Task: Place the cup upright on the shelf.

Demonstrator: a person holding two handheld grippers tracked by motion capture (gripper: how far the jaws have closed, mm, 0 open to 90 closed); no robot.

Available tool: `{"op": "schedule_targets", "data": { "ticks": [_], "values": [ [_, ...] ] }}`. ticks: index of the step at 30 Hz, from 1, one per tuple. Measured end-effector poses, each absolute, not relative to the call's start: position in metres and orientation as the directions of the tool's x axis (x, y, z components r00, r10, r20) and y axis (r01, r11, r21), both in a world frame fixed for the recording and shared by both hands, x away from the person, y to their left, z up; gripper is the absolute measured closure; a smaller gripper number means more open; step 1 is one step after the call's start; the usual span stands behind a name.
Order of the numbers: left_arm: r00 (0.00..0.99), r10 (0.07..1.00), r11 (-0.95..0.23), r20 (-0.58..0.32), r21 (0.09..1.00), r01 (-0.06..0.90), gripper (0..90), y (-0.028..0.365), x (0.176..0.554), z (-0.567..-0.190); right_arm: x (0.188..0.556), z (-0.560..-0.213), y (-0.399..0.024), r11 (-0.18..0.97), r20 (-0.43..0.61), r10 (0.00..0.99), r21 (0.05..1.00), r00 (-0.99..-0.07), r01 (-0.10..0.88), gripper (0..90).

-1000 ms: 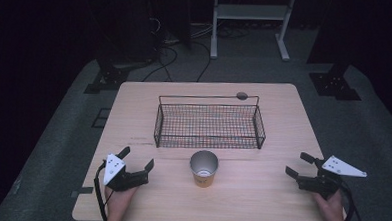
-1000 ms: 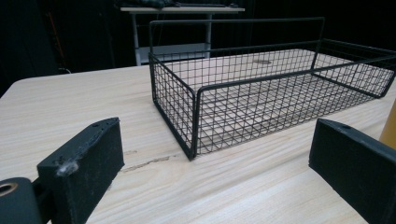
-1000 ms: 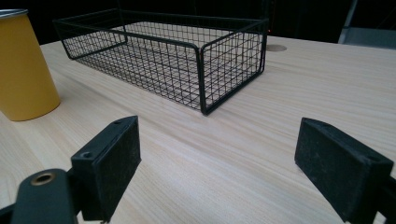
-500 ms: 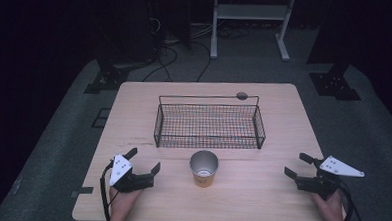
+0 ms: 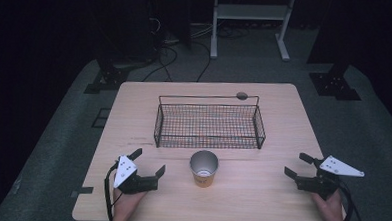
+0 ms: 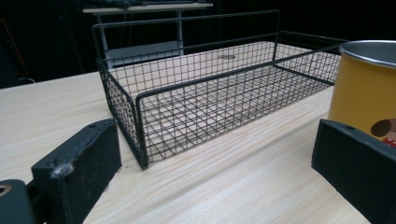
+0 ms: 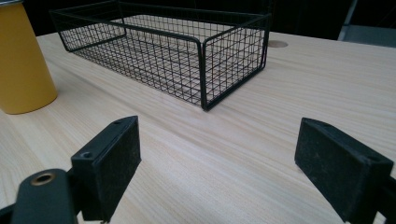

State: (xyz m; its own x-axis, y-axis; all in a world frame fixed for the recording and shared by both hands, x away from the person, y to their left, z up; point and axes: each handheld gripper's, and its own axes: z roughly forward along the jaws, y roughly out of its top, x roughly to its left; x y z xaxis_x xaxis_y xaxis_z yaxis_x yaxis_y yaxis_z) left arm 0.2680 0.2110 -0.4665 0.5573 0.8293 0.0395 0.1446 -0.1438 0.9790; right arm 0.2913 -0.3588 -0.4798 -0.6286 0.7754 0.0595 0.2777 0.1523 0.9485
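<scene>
A yellow cup [image 5: 203, 168] with a metal rim stands upright on the wooden table [image 5: 260, 193], just in front of a black wire basket [image 5: 209, 122] that looks empty. My left gripper [image 5: 149, 161] lies low on the table to the cup's left, pointing toward it. Its jaws are open, have just been opening wider, and have nothing between them. In the left gripper view [image 6: 217, 140] the cup [image 6: 364, 88] rises behind the right jaw, with the basket [image 6: 210, 93] ahead. My right gripper [image 5: 296, 164] rests open and holds nothing at the table's right. Its own view [image 7: 224, 140] has the cup [image 7: 23, 60] at far left and the basket [image 7: 163, 46] ahead.
A round cable hole [image 5: 242, 96] sits in the tabletop behind the basket. Beyond the table, on the dark floor, stand a white shelf frame [image 5: 248, 22] and loose cables [image 5: 187, 45]. Bare wood lies between the cup and the right gripper.
The left gripper has slid a little to the right, toward the cup, and its jaws stand slightly wider. The right gripper, cup and basket have not moved.
</scene>
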Motion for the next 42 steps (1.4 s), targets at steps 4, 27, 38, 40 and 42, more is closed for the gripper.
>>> {"op": "schedule_targets", "data": {
  "ticks": [4,27,38,40,42],
  "values": [
    [0.577,0.816,-0.15,0.045,0.979,0.136,0.8,0.207,0.267,-0.466,0.291,-0.48,-0.359,0.15,0.062,0.776,0.949,-0.628,0.279,13.3],
    [0.692,0.72,-0.173,0.046,0.978,0.115,0.8,0.177,0.262,-0.469,0.291,-0.48,-0.359,0.153,0.06,0.773,0.949,-0.631,0.277,13.3],
    [0.733,0.679,-0.184,0.048,0.977,0.107,0.8,0.167,0.26,-0.47,0.292,-0.48,-0.359,0.153,0.06,0.773,0.949,-0.631,0.277,13.3],
    [0.738,0.673,-0.185,0.049,0.977,0.104,0.8,0.166,0.259,-0.47,0.292,-0.48,-0.359,0.152,0.061,0.773,0.949,-0.631,0.278,13.3],
    [0.747,0.663,-0.192,0.054,0.976,0.1,0.8,0.164,0.259,-0.47,0.291,-0.48,-0.359,0.153,0.06,0.773,0.948,-0.631,0.278,13.3]
  ]
}}
